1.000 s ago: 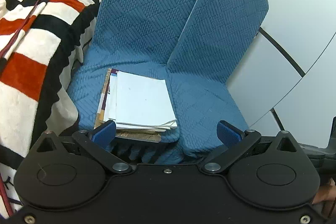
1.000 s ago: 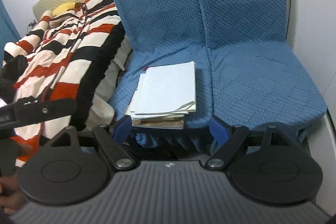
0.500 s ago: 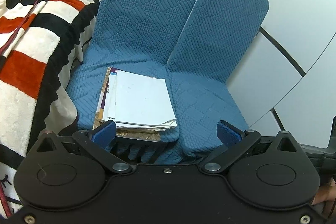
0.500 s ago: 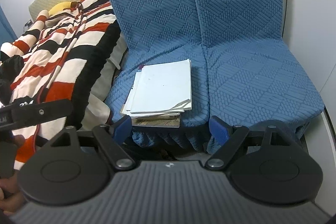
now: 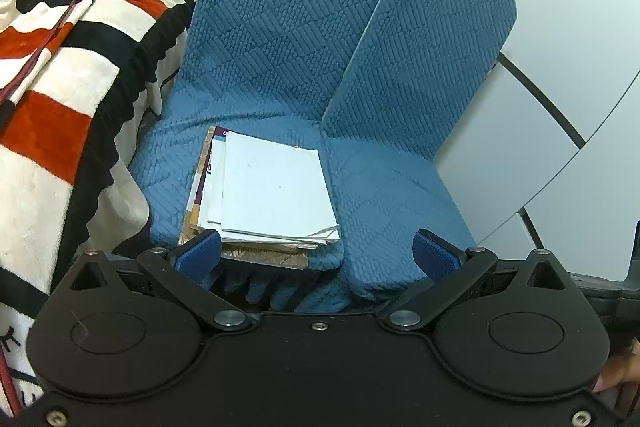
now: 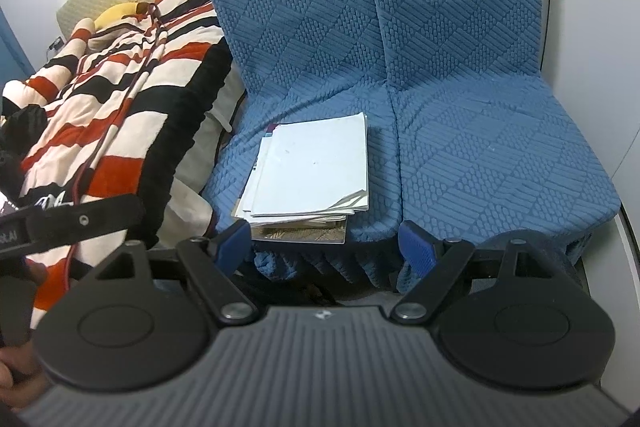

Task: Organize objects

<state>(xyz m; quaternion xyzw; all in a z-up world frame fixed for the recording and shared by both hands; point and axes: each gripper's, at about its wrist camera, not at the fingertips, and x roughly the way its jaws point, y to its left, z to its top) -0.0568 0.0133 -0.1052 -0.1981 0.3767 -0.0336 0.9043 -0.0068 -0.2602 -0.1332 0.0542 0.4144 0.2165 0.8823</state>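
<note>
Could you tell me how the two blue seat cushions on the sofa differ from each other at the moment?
The left seat cushion carries a stack of papers and booklets; the right seat cushion lies bare. The left one borders the striped blanket; the right one sits by the white wall panel. Both share the same blue quilted cover and an upright back section.

A loose stack of flat paper booklets and magazines [image 5: 272, 191] lies on the left seat cushion of a blue quilted fabric sofa cover [image 5: 384, 187], near the cushion's front edge. The top sheet is plain white with one near corner curled up [image 6: 352, 197]; beneath it, offset edges of white, purple and brown-patterned covers stick out.
</note>
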